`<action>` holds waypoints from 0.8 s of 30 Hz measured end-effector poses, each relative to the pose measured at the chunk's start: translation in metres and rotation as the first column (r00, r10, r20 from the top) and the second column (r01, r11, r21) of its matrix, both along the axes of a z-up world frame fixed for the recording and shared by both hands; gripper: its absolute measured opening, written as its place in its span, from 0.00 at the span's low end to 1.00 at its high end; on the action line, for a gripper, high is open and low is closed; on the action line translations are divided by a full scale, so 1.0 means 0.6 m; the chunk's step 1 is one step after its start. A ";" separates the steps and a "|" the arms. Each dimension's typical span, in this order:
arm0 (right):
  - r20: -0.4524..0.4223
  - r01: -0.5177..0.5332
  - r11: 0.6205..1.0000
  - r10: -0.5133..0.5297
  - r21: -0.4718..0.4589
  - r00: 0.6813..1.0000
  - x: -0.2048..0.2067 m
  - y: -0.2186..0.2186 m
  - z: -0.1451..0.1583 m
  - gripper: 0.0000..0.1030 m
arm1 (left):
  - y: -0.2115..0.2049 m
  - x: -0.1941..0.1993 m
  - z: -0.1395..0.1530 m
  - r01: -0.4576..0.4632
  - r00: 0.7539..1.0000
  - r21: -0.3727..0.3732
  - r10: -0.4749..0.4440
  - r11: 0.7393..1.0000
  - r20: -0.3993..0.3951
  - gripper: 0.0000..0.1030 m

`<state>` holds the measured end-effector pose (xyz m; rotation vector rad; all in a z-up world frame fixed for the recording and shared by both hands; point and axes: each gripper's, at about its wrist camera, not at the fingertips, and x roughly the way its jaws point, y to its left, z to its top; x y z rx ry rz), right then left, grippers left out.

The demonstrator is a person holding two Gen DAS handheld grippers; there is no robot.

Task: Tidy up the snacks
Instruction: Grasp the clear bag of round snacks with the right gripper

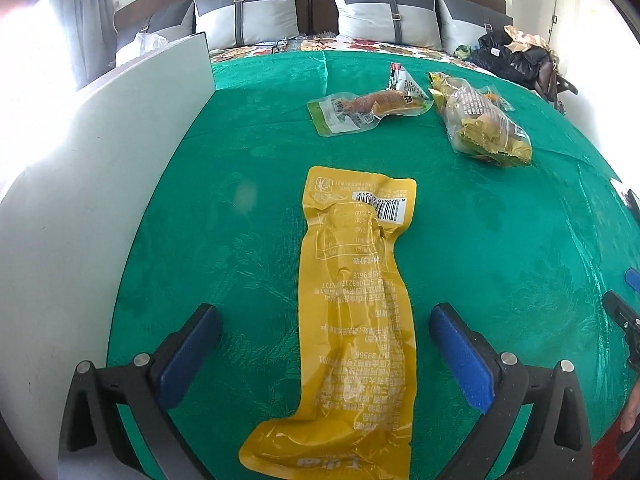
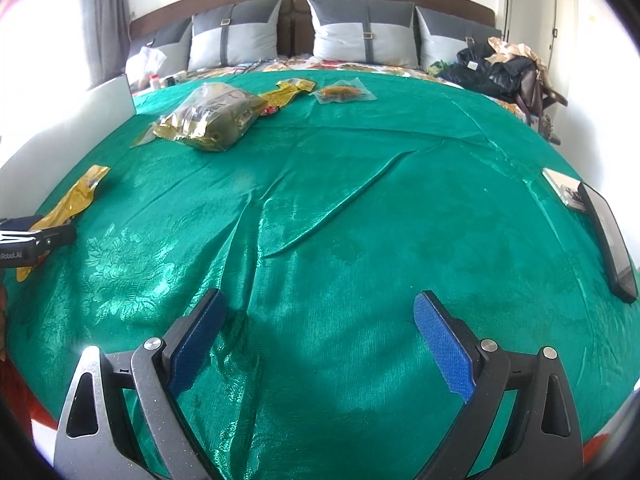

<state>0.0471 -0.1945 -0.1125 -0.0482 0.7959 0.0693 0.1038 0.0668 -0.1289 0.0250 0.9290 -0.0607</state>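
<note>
A long yellow snack packet (image 1: 356,312) lies flat on the green cloth (image 1: 500,240), print side up. My left gripper (image 1: 324,312) is open, one blue pad on each side of the packet and neither touching it. The right wrist view catches the same packet (image 2: 76,196) at the far left. Further back lie a clear pack with an orange-brown snack (image 1: 360,110), a small white packet (image 1: 400,80) and a clear bag of yellow wrapped sweets (image 1: 484,124). My right gripper (image 2: 320,296) is open over bare cloth, nothing between its fingers.
A white board (image 1: 100,160) stands along the left edge of the cloth. A dark flat device (image 2: 608,240) lies at the right edge. Behind are grey pillows (image 2: 360,36) and a heap of black clothes (image 2: 492,68). The cloth has a long crease (image 2: 340,208).
</note>
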 end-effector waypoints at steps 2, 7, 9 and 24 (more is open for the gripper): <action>0.002 0.002 1.000 -0.002 0.000 1.000 -0.001 0.000 0.000 0.94 | 0.000 -0.001 0.000 -0.002 1.000 0.000 0.002 1.000 0.002 1.00; 0.005 0.005 1.000 -0.005 0.000 1.000 -0.004 0.000 0.000 0.94 | -0.001 0.002 -0.003 -0.002 1.000 0.000 0.002 1.000 0.005 1.00; 0.005 0.004 1.000 -0.004 0.000 1.000 -0.004 0.000 0.000 0.94 | -0.001 0.003 -0.003 -0.003 1.000 0.000 0.003 1.000 0.005 1.00; -0.197 0.005 0.998 0.008 0.068 0.980 0.080 0.000 0.032 0.92 | -0.001 0.001 -0.001 -0.003 1.000 -0.002 0.003 1.000 0.007 1.00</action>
